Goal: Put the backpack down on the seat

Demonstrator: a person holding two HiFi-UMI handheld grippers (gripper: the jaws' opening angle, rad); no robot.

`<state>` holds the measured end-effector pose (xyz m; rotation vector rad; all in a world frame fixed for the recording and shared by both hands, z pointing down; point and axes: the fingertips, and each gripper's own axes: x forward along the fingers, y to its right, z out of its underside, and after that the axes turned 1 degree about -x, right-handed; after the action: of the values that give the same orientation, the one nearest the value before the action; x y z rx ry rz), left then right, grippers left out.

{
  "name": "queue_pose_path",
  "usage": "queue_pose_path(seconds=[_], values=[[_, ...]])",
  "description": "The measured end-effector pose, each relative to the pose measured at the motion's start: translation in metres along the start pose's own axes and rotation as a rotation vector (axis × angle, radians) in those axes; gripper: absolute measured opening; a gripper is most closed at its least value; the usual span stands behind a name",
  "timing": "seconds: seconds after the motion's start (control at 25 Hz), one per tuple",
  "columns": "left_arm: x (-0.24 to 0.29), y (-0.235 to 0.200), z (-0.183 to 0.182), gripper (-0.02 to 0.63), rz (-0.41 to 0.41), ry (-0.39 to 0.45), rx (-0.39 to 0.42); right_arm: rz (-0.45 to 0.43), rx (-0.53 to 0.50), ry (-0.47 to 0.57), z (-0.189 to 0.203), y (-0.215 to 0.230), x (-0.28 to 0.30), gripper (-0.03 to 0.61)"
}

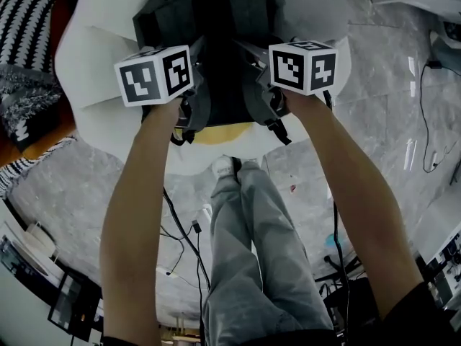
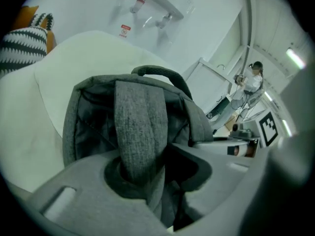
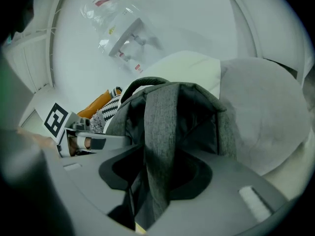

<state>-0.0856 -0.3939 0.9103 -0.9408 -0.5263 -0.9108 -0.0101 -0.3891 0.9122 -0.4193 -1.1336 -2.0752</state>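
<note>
A dark grey backpack (image 1: pixel 216 49) rests upright on a white padded seat (image 1: pixel 94 63), its two shoulder straps facing me. My left gripper (image 1: pixel 189 114) is at the left strap (image 2: pixel 140 127). The strap runs through the gap between the jaws of that left gripper (image 2: pixel 162 171), with dark space beside it, so the gripper is open. My right gripper (image 1: pixel 270 103) is at the right strap (image 3: pixel 162 132). That strap hangs loose in the middle of the right gripper's (image 3: pixel 157 173) wide gap, so it is open too. The backpack's top handle (image 2: pixel 160 73) arches above.
A black-and-white striped cushion (image 1: pixel 25 34) lies on an orange couch at the left. A person's legs (image 1: pixel 252 244) stand in front of the seat, with cables (image 1: pixel 180 244) on the grey floor. A water dispenser (image 2: pixel 152 4) is behind the seat. A person (image 2: pixel 251 82) stands far off.
</note>
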Motion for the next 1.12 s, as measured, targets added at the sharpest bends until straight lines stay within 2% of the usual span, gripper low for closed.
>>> queue_pose_path(seconds=[0.16, 0.28, 0.36, 0.56, 0.64, 0.76, 0.84, 0.92, 1.0, 1.12], values=[[-0.01, 0.001, 0.005, 0.153, -0.06, -0.003, 0.023, 0.069, -0.005, 0.023, 0.004, 0.004, -0.012, 0.183], [-0.018, 0.008, 0.014, 0.204, -0.028, 0.003, 0.017, 0.079, -0.008, 0.031, 0.007, 0.003, -0.021, 0.19], [-0.025, 0.008, 0.021, 0.204, -0.037, -0.001, 0.015, 0.089, -0.017, 0.04, 0.006, 0.002, -0.028, 0.19], [-0.049, 0.019, 0.038, 0.224, -0.001, 0.033, -0.029, 0.211, -0.008, 0.077, 0.015, 0.005, -0.059, 0.183], [-0.058, 0.019, 0.045, 0.224, -0.021, 0.041, -0.05, 0.256, 0.011, 0.086, 0.025, 0.002, -0.071, 0.179], [-0.071, 0.02, 0.059, 0.224, -0.067, 0.029, -0.064, 0.27, 0.017, 0.076, 0.039, -0.014, -0.081, 0.17], [-0.08, 0.03, 0.064, 0.222, -0.043, 0.039, -0.074, 0.266, 0.005, 0.066, 0.046, -0.027, -0.087, 0.153], [-0.088, 0.045, 0.064, 0.222, 0.008, 0.067, -0.079, 0.263, -0.008, 0.075, 0.048, -0.04, -0.095, 0.11], [-0.1, 0.058, 0.068, 0.184, 0.022, 0.079, -0.055, 0.26, -0.019, 0.089, 0.049, -0.054, -0.104, 0.072], [-0.121, 0.075, 0.077, 0.124, 0.031, 0.089, -0.025, 0.253, -0.02, 0.091, 0.057, -0.074, -0.115, 0.054]])
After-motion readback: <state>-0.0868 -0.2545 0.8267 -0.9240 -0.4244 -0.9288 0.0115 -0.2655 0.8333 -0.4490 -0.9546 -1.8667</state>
